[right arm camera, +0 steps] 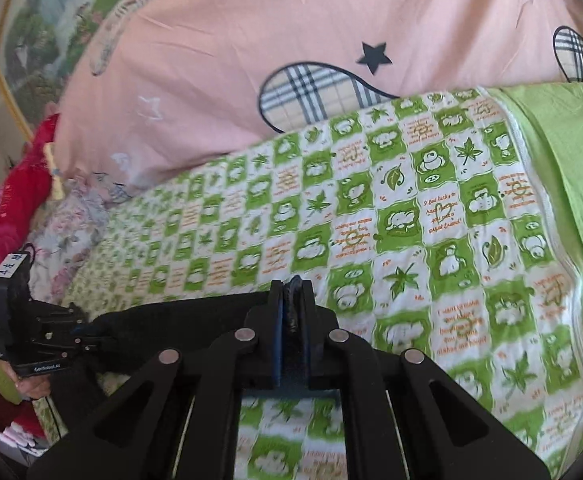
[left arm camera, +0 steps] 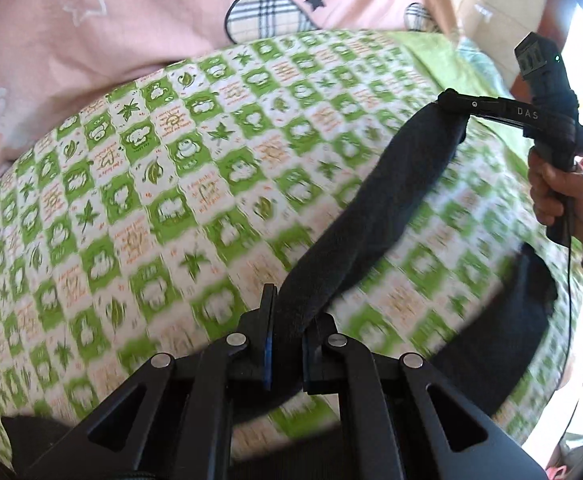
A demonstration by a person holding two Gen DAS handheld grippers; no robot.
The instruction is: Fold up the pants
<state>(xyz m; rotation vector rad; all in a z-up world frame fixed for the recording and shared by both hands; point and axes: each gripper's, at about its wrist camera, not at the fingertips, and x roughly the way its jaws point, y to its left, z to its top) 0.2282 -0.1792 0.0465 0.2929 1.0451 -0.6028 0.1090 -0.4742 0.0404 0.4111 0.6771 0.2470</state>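
Dark navy pants (left arm camera: 371,216) hang stretched between my two grippers above the green and white checked bedspread (left arm camera: 151,200). My left gripper (left arm camera: 287,320) is shut on one end of the fabric. My right gripper (left arm camera: 457,106), seen at the upper right of the left wrist view, is shut on the other end. In the right wrist view my right gripper (right arm camera: 293,300) pinches the pants edge, the pants (right arm camera: 179,316) run left to my left gripper (right arm camera: 91,336). More of the pants (left arm camera: 503,340) droops to the lower right.
A pink quilt (right arm camera: 251,40) with stars and plaid shapes lies along the far side of the bed. A plain green sheet (right arm camera: 563,152) borders the bedspread at right. Red fabric and floral cloth (right arm camera: 71,224) lie at the left.
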